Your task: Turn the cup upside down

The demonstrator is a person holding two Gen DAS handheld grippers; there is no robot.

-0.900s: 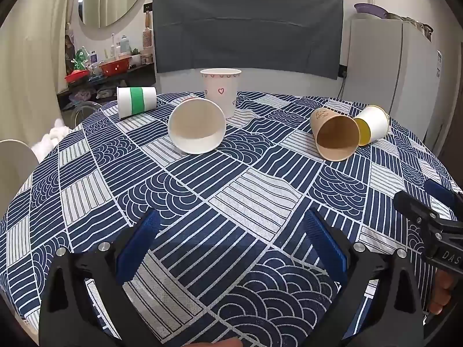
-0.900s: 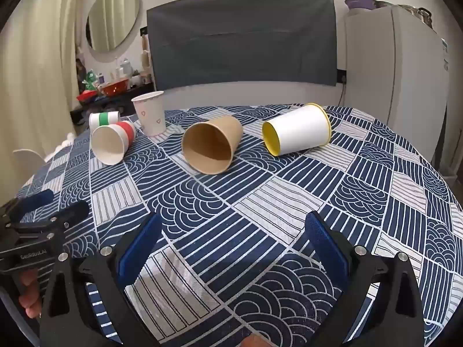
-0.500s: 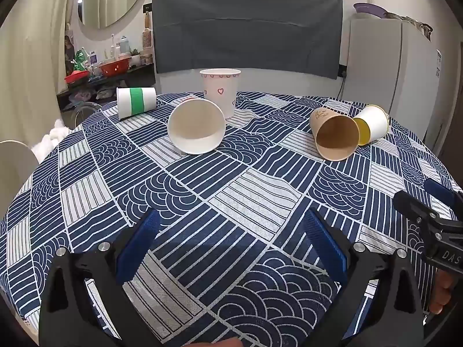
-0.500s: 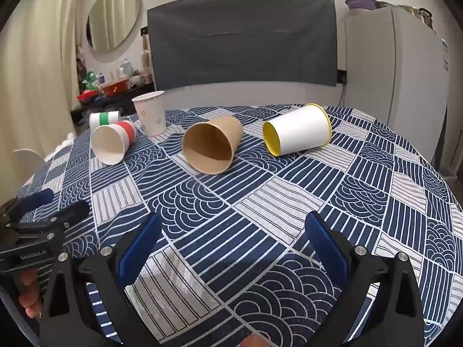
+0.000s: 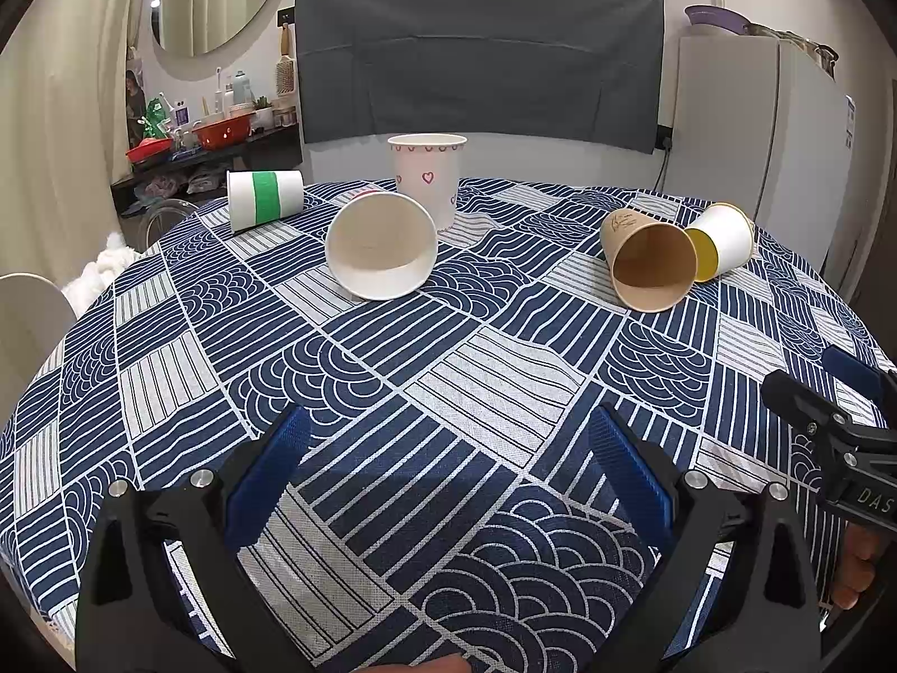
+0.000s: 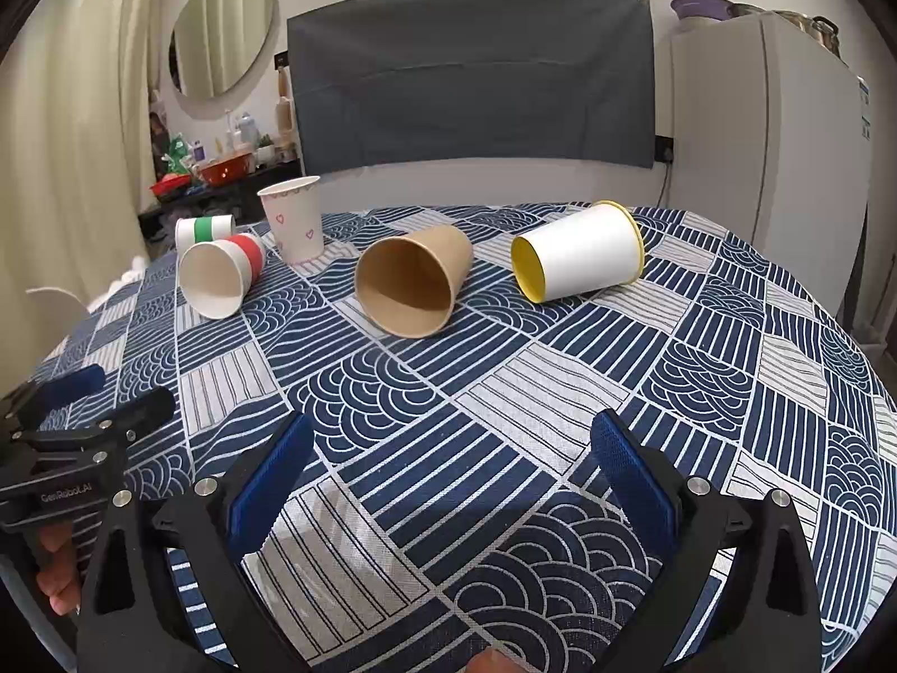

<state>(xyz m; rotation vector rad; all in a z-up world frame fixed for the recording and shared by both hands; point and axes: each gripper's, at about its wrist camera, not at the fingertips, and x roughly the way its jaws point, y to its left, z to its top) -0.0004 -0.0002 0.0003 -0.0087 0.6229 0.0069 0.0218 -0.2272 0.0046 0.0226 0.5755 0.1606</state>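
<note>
Cups [image 6: 412,286] lie sideways, mouths seemingly toward both grippers' [image 5: 448,432] [image 6: 451,437] spread, empty fingers.

red-band cup [image 5: 381,252] mostly hiding heart cup [image 5: 429,182], shelf clutter [image 5: 185,140] blurry

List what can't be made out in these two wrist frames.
- Red-banded cup, left wrist: own mouth hides its band.
- Yellow-lined cup, left wrist: brown kraft cup hides its mouth.
- Green-banded cup, right wrist: lower half behind the red-banded cup.
- Brown kraft cup print: too small to read.
</note>
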